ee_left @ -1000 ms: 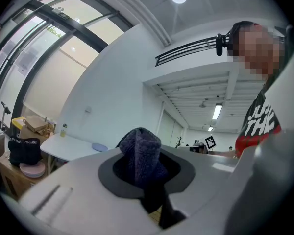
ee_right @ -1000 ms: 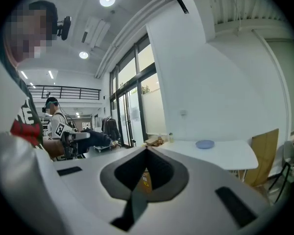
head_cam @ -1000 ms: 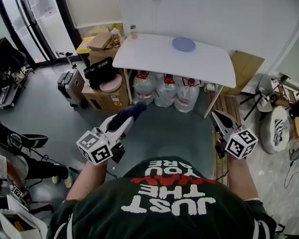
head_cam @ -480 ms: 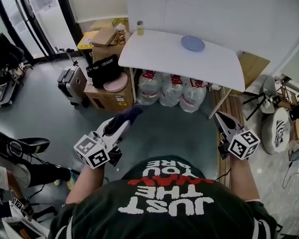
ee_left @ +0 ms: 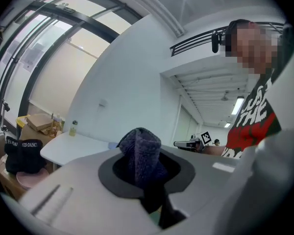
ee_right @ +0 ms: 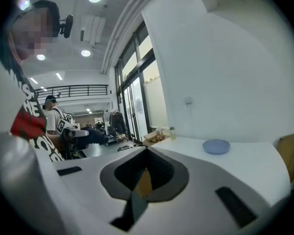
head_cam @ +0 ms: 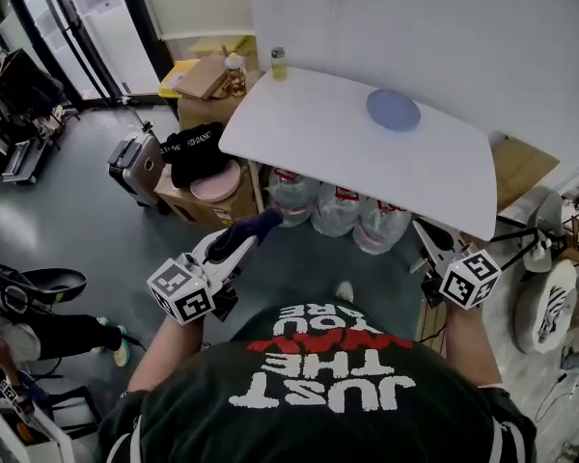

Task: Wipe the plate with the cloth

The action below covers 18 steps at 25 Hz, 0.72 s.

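Observation:
A light blue plate point(head_cam: 393, 110) point(ee_right: 216, 146) lies on the far side of a white table point(head_cam: 328, 143) point(ee_right: 250, 160). My left gripper point(head_cam: 258, 226) point(ee_left: 141, 155) is held level short of the table's near edge and is shut on a dark blue fluffy cloth point(head_cam: 243, 236) point(ee_left: 140, 153), which bunches out past the jaws. At the right, my right gripper point(head_cam: 425, 233) point(ee_right: 146, 169) is shut with nothing in it and points toward the table, tilted slightly down. Both are well short of the plate.
A small bottle point(head_cam: 278, 63) stands at the table's far left corner. Large water jugs point(head_cam: 338, 210) sit under the table. Cardboard boxes point(head_cam: 203, 75), a black bag point(head_cam: 195, 148) and a suitcase point(head_cam: 133, 165) crowd the floor to the left. A folded board point(head_cam: 521, 167) leans at the right.
The person has stepped toward the table, which now sits nearer and larger in the head view. Both grippers came forward with them, the cloth still in the left one.

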Each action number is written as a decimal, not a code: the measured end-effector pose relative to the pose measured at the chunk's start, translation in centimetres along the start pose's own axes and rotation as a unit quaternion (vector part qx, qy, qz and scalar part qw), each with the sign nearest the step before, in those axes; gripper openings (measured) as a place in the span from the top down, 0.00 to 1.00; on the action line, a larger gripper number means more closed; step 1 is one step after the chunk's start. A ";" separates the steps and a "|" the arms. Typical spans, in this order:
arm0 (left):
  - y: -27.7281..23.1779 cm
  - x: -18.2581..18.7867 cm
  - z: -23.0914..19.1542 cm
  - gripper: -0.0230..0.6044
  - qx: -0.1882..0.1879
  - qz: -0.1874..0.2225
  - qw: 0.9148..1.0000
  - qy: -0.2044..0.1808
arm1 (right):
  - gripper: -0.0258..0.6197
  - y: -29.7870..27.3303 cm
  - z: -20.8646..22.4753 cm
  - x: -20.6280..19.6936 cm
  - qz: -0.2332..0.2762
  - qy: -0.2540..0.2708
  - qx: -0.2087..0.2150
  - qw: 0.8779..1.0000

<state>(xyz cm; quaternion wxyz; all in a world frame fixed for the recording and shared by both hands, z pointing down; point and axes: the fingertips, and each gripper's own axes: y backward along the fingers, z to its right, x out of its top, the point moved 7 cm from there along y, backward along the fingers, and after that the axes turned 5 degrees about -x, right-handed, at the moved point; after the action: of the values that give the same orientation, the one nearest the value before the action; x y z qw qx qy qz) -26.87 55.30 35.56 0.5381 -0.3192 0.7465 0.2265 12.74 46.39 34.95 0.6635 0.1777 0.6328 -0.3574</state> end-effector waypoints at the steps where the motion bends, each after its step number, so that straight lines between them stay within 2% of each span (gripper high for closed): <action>1: -2.7 0.5 -0.7 0.88 0.014 0.005 1.000 0.003 | 0.96 -1.4 3.1 1.2 0.000 0.000 0.012 1.000; 5: -12.6 3.2 -2.6 0.88 0.046 0.020 0.998 0.028 | 0.96 -5.5 13.4 6.2 0.001 -0.010 0.051 0.999; 9: -20.3 5.3 -4.2 0.88 0.040 0.003 0.999 0.008 | 0.96 -8.4 20.6 7.5 -0.006 -0.005 0.059 0.998; 14: -27.3 6.3 -7.3 0.88 0.026 -0.023 0.999 0.014 | 0.96 -11.5 25.8 5.9 -0.028 -0.034 0.044 0.998; 18: -32.2 6.7 -10.9 0.88 -0.015 -0.036 0.999 0.019 | 0.96 -13.5 28.2 4.6 -0.052 -0.047 0.017 0.997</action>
<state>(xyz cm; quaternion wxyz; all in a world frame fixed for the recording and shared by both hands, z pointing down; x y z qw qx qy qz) -12.26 23.97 32.84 0.5271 -0.3583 0.7410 0.2116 23.16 16.68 37.26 0.6698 0.1386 0.6033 -0.4101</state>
